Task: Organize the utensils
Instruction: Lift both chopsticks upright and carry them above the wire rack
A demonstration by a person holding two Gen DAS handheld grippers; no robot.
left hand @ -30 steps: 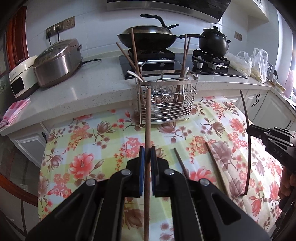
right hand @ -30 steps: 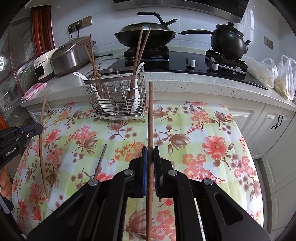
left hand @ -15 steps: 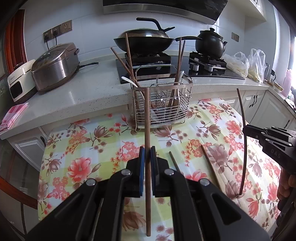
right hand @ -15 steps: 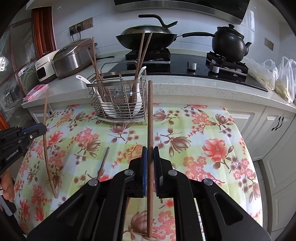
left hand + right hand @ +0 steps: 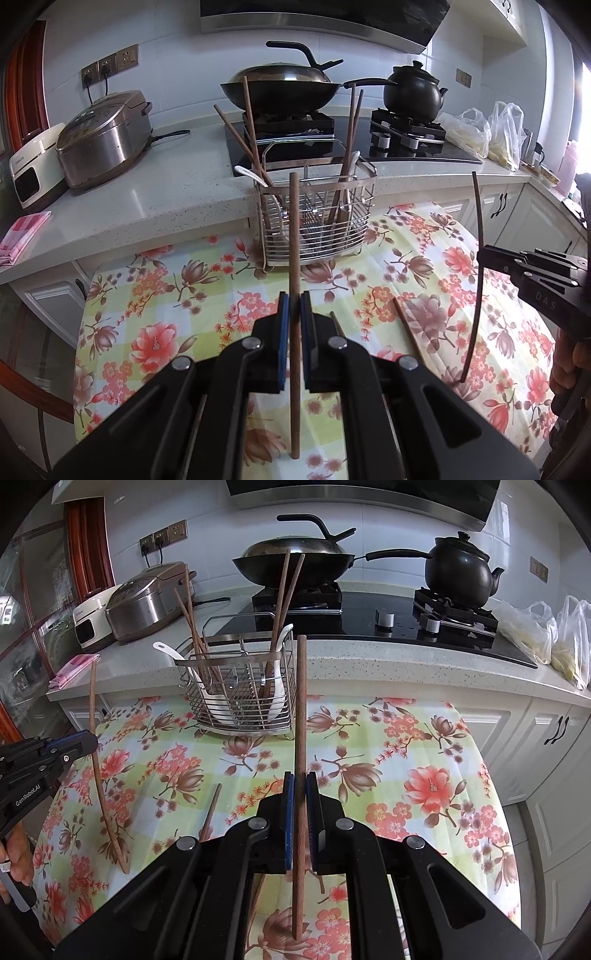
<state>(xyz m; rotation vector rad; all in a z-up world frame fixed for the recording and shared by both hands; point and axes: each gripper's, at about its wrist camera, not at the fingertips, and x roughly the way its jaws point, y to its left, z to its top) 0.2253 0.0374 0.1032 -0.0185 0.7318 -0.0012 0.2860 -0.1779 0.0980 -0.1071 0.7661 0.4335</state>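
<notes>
Holding one chopstick [image 5: 294, 258] upright in my left tool [image 5: 291, 325], clamped mid-length. Wire utensil basket [image 5: 317, 218] sits at the worktop's [image 5: 166, 317] far edge. Right tool [image 5: 300, 805] clamps a second chopstick [image 5: 300, 720] upright.

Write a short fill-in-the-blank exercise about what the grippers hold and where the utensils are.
1. Each gripper, left gripper and right gripper, is shut on one wooden ____.
2. The wire basket stands on the floral ____.
3. A white ____ leans at each end of the basket, beside upright chopsticks.
4. Behind the basket, on the stove, sits a black ____ with a long handle.

Missing words: chopstick; tablecloth; spoon; wok
</notes>
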